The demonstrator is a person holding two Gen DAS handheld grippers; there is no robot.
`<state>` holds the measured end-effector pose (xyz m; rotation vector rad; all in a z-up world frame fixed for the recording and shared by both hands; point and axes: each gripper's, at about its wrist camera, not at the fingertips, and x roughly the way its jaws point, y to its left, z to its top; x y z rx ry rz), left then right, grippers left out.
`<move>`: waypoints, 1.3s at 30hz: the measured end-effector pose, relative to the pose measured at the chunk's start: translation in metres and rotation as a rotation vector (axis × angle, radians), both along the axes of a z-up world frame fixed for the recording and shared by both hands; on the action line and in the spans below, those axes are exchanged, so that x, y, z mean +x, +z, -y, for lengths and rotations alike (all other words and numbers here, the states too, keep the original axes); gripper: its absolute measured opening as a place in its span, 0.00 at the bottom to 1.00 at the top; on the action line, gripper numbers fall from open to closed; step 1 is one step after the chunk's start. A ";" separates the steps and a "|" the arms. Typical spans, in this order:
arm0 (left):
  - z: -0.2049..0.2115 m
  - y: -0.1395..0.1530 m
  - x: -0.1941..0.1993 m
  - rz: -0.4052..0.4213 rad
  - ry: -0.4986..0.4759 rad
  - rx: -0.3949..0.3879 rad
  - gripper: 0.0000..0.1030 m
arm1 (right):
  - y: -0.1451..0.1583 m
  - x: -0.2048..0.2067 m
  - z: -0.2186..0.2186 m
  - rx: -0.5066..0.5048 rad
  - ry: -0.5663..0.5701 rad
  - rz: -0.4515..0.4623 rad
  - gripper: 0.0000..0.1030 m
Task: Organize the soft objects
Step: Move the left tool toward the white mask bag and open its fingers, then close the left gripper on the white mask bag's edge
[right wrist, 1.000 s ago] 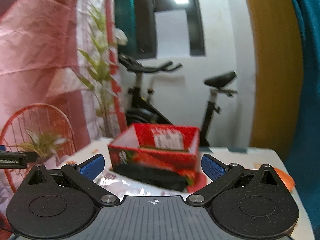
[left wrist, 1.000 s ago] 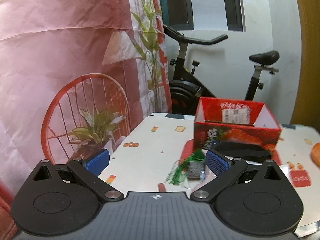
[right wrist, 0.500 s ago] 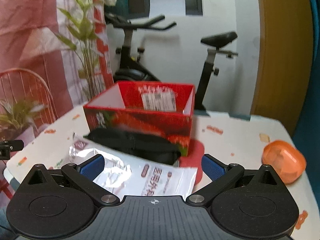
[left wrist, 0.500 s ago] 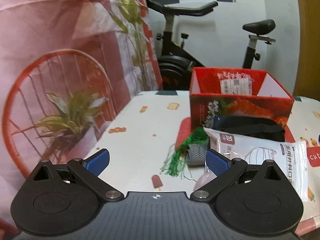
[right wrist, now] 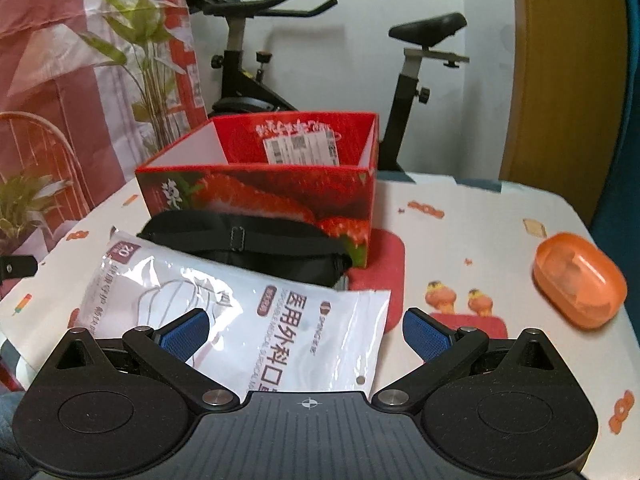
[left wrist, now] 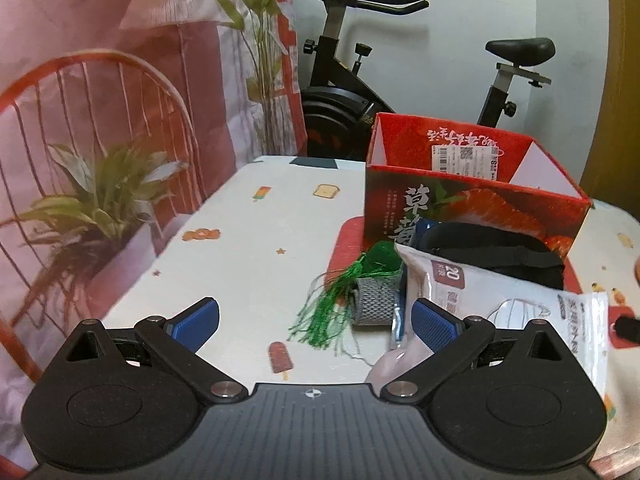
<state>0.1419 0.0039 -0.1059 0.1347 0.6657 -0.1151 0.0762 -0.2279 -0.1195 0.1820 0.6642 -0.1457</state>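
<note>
Your left gripper hovers low over the near edge of the table, its blue pads spread wide with nothing between them. Ahead of it lie a green tassel and a grey knit roll, the tassel's strands fanning toward you and the roll touching the left end of the mask pack. The right pad sits just in front of that end of the pack; whether it touches cannot be told.

Your right gripper is likewise spread wide and empty, poised above the mask pack, a white plastic sachet lying flat with printed lettering facing up. The pack's far edge overlaps a black strapped pouch, which rests against the front wall of the red box. The box stands upright and open-topped, strawberries printed on its face and a white label on its inner back wall; its floor is hidden. It stands on a red mat.

An orange case lies well apart to the right. An exercise bike stands beyond the table, and a potted plant to its left.
</note>
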 end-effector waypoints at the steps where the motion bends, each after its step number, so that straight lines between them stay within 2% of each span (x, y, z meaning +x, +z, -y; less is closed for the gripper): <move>1: -0.001 -0.001 0.003 -0.008 -0.001 -0.013 1.00 | -0.002 0.000 0.001 0.003 -0.002 -0.005 1.00; 8: 0.000 -0.016 0.025 -0.100 -0.019 -0.048 1.00 | -0.022 0.006 0.011 0.008 -0.076 -0.059 1.00; 12: 0.007 -0.025 0.034 -0.155 -0.030 -0.024 1.00 | -0.029 0.013 0.018 0.015 -0.074 -0.083 0.95; 17: 0.011 -0.032 0.037 -0.173 -0.022 -0.026 0.98 | -0.035 0.024 0.021 0.035 -0.035 -0.110 0.89; 21: 0.014 -0.030 0.037 -0.163 -0.059 -0.032 0.96 | -0.044 0.030 0.023 0.085 -0.011 -0.138 0.89; 24: 0.015 -0.026 0.038 -0.141 -0.102 -0.059 0.88 | -0.051 0.034 0.023 0.105 0.013 -0.151 0.89; 27: 0.027 -0.022 0.036 -0.079 -0.145 -0.006 0.82 | -0.057 0.036 0.019 0.099 0.057 -0.161 0.90; 29: 0.034 -0.025 0.037 -0.085 -0.169 -0.002 0.68 | -0.062 0.037 0.018 0.106 0.057 -0.174 0.91; 32: 0.038 -0.033 0.039 -0.130 -0.203 -0.061 0.53 | -0.069 0.037 0.021 0.149 0.038 -0.179 0.92; 39: 0.037 -0.056 0.037 -0.178 -0.259 -0.144 0.50 | -0.077 0.040 0.026 0.205 0.034 -0.179 0.92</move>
